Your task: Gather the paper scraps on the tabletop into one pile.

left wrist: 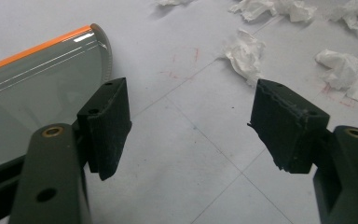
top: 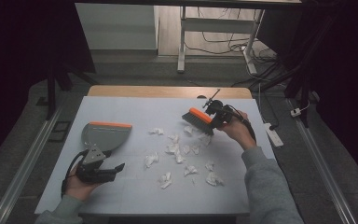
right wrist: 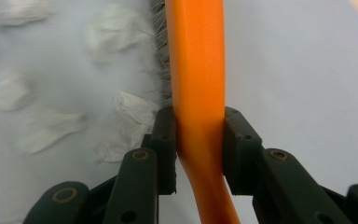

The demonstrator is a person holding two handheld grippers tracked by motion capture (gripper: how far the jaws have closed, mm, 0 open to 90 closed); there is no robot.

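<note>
Two tools split the job: my left gripper [top: 116, 167] rests on the mat with jaws wide and empty, beside the grey dustpan [top: 103, 135], while my right gripper [right wrist: 198, 140] clamps the orange brush [top: 197, 121] behind the crumpled tissue scraps [top: 177, 151], ready to sweep them leftward.

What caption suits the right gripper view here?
Right gripper jaws clamped on an orange-backed, grey-bristled hand brush above crumpled white paper scraps on the pale grey table.
</note>
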